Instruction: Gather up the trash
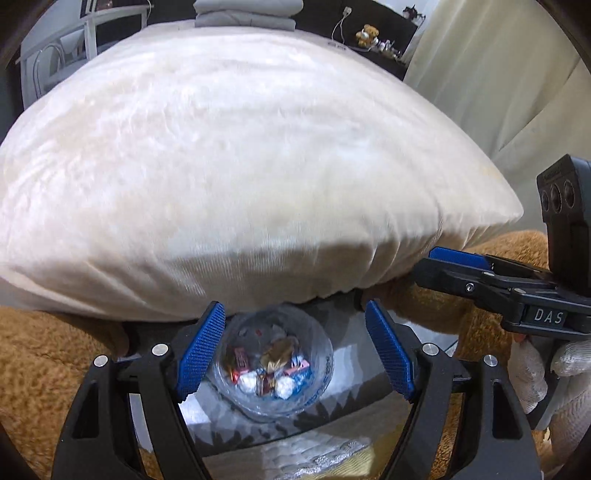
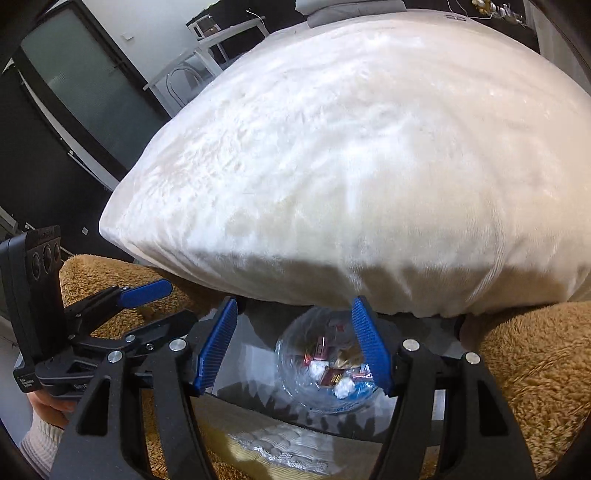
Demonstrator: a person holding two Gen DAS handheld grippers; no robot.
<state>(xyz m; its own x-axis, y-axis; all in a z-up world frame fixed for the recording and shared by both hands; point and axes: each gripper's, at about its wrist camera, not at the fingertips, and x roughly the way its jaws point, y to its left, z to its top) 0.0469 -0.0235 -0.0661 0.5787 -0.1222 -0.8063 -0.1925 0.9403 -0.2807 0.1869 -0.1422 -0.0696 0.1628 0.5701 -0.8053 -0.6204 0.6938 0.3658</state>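
A clear glass bowl (image 1: 275, 363) holds several candy wrappers and crumpled white paper scraps (image 1: 280, 369). It stands on a dark glass table (image 1: 354, 369), just in front of a big white plush pillow (image 1: 236, 166). My left gripper (image 1: 295, 350) is open and empty, its blue pads on either side of the bowl and above it. In the right wrist view the bowl (image 2: 328, 365) lies between the open, empty right gripper (image 2: 293, 349) pads, partly behind the right pad. The right gripper also shows in the left wrist view (image 1: 461, 264).
Brown fuzzy fabric (image 1: 48, 362) surrounds the table on both sides. The pillow (image 2: 351, 166) overhangs the table's far edge. Behind it are white chairs (image 2: 207, 48), a dark door, and a shelf with a teddy bear (image 1: 367, 35). A curtain (image 1: 498, 85) hangs at right.
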